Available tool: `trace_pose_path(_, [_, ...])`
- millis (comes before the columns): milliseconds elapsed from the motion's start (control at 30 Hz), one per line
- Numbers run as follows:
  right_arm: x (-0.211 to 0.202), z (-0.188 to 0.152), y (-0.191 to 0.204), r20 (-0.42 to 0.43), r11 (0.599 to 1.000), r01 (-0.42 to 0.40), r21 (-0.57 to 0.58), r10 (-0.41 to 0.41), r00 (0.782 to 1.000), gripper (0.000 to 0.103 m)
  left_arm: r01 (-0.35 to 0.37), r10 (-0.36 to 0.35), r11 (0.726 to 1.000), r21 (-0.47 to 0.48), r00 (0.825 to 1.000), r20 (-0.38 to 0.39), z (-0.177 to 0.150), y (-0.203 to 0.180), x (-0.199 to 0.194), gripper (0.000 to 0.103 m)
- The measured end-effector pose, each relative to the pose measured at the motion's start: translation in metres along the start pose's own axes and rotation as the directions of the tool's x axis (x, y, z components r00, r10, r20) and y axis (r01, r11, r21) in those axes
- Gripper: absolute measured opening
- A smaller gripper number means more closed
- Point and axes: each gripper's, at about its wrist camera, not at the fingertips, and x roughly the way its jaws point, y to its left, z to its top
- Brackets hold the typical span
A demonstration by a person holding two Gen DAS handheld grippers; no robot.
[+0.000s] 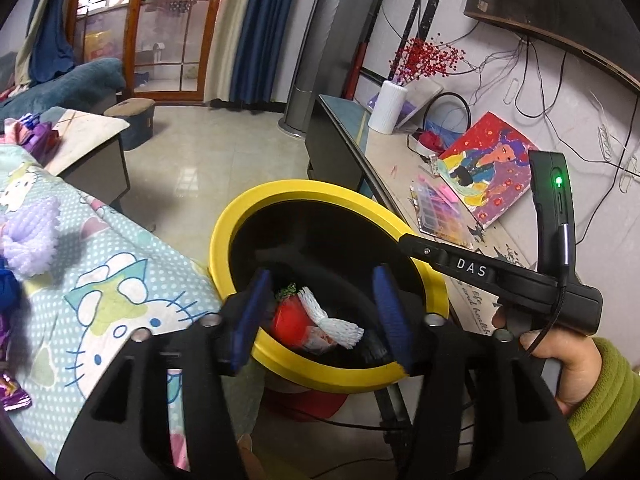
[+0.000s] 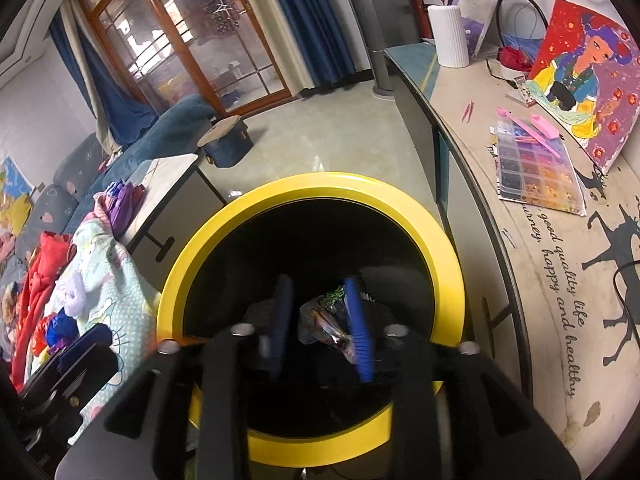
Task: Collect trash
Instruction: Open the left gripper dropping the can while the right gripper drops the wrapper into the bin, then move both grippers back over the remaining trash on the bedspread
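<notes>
Both claws hang parted over the yellow-rimmed bin (image 2: 448, 248), left claw (image 1: 324, 312) above red-and-white trash (image 1: 308, 320) inside, right claw (image 2: 320, 320) straddling a wrapper (image 2: 326, 326); each should clear the rim before withdrawing.

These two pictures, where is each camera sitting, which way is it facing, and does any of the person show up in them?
Left wrist view: sits on the left gripper, looking down along its open fingers into the yellow-rimmed bin; red and white trash shows between them, and the right gripper in a hand with a green sleeve.
Right wrist view: sits on the right gripper, looking down into the same bin; a crinkly wrapper between its fingers; the left gripper's edge.
Both share the bin, the painting and the white vase.
</notes>
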Motion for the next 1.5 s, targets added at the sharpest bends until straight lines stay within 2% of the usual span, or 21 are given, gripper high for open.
trace_pose_path(67, [-0.001, 0.001, 0.001, 0.005, 1.0, -0.001, -0.003, 0.001, 1.0, 0.034, -0.003, 0.003, 1.0, -0.016, 1.0, 0.007, 0.0, 0.003, -0.004, 0.063])
trace_pose_path(133, [-0.004, 0.001, 0.003, 0.015, 1.0, -0.003, -0.003, 0.003, 1.0, 0.041, 0.001, 0.0, 0.999, -0.041, 1.0, 0.016, 0.001, 0.007, -0.009, 0.08])
trace_pose_path(233, [-0.007, 0.002, 0.006, 0.029, 1.0, -0.001, -0.013, 0.001, 1.0, 0.046, -0.009, 0.011, 0.998, -0.065, 0.999, 0.035, 0.001, 0.014, -0.018, 0.091])
trace_pose_path(367, [-0.011, 0.003, 0.011, 0.043, 1.0, 0.0, -0.023, 0.001, 0.999, 0.05, -0.031, 0.037, 0.996, -0.085, 0.997, 0.064, 0.001, 0.019, -0.031, 0.092])
trace_pose_path(633, [-0.025, 0.003, 0.033, 0.075, 0.997, -0.015, -0.081, 0.021, 0.997, 0.051, -0.094, 0.104, 0.991, -0.094, 0.988, 0.111, 0.0, 0.027, -0.055, 0.092])
trace_pose_path(900, [-0.042, 0.0, 0.067, 0.099, 0.984, -0.056, -0.171, 0.074, 0.992, 0.051, -0.143, 0.159, 0.983, -0.114, 0.977, 0.142, -0.001, 0.039, -0.076, 0.092])
trace_pose_path(1167, [-0.057, -0.011, 0.105, 0.103, 0.959, -0.103, -0.263, 0.134, 0.986, 0.054, -0.199, 0.223, 0.969, -0.145, 0.959, 0.177, -0.004, 0.054, -0.1, 0.092])
trace_pose_path(1500, [-0.071, -0.021, 0.137, 0.101, 0.932, -0.162, -0.326, 0.205, 0.974, 0.059, -0.26, 0.299, 0.947, -0.192, 0.929, 0.218, -0.008, 0.073, -0.127, 0.092])
